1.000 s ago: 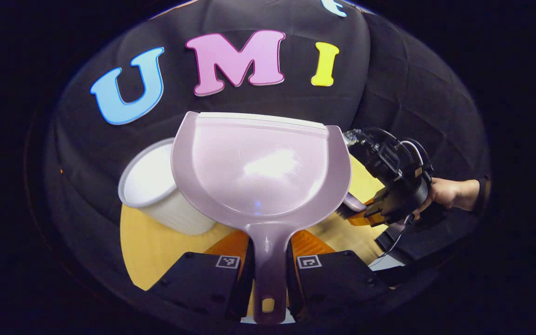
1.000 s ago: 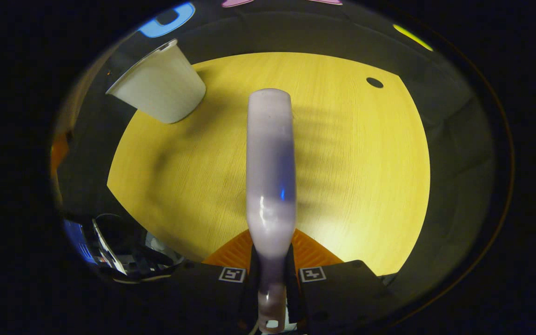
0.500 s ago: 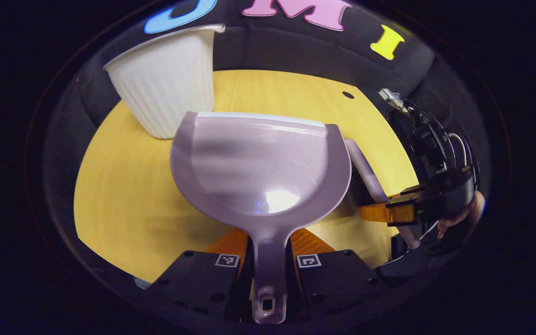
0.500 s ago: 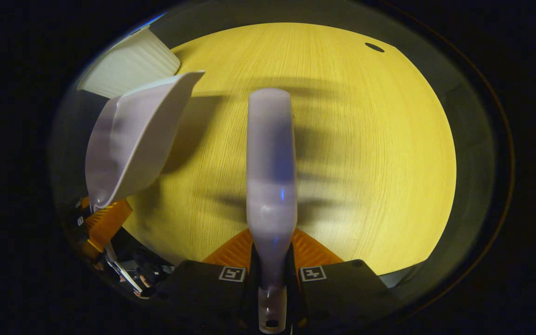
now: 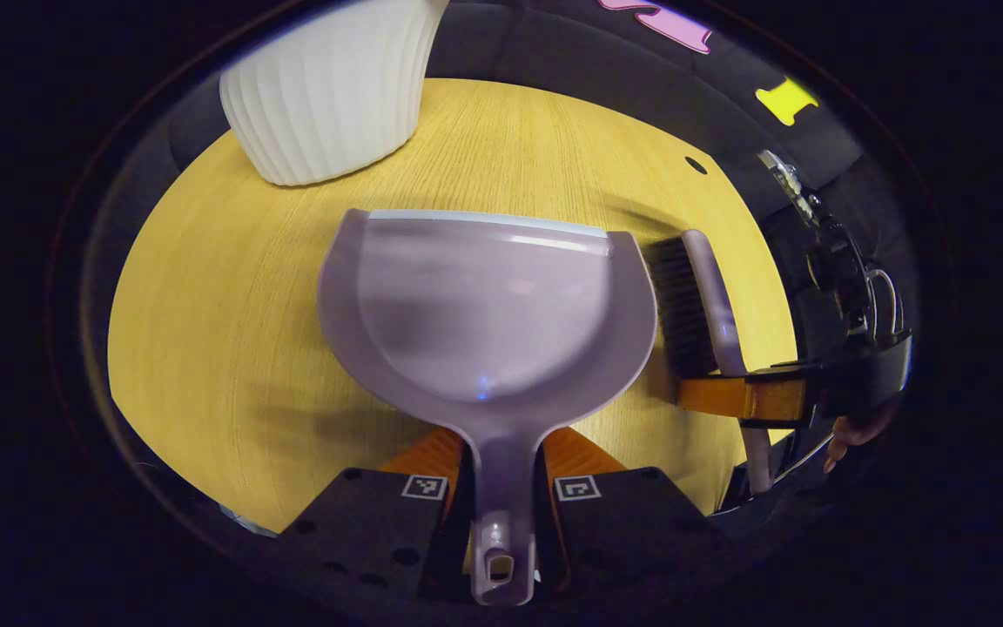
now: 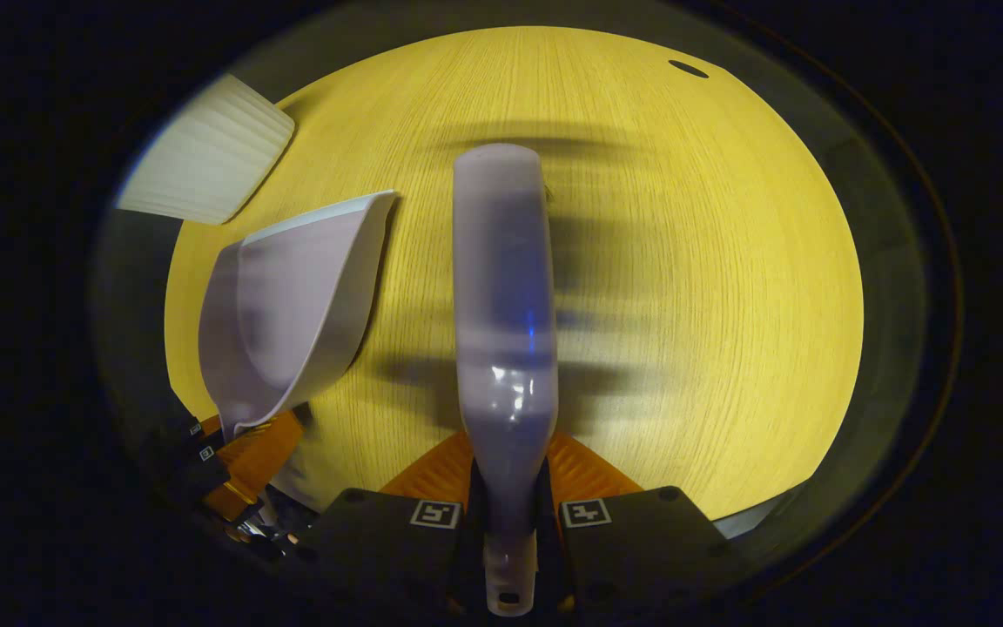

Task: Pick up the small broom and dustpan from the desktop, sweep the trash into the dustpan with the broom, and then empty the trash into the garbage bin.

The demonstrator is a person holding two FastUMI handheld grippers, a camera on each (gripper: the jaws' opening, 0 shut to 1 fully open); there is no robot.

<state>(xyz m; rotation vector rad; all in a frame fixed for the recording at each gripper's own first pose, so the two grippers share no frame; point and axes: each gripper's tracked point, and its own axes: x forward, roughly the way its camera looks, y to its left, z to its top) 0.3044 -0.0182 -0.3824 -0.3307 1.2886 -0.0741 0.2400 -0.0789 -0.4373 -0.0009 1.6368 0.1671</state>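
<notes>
Wooden desktop (image 6: 684, 261) (yellow); white garbage bin (image 5: 327, 87) at back edge

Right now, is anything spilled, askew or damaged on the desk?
Nothing stands out. The dustpan looks empty and sits straight in the left claw, the broom is held in the right claw, the white bin stands upright, and I see no trash on the desktop.

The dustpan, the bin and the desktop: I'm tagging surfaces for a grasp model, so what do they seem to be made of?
Dustpan: probably smooth, glossy moulded plastic, pale lilac, with soft highlights on its scoop. Bin: likely matte white plastic with vertical ribs, though the look leaves it open. Desktop: yellow wood or wood-look laminate with fine straight grain lines and a low sheen.
</notes>
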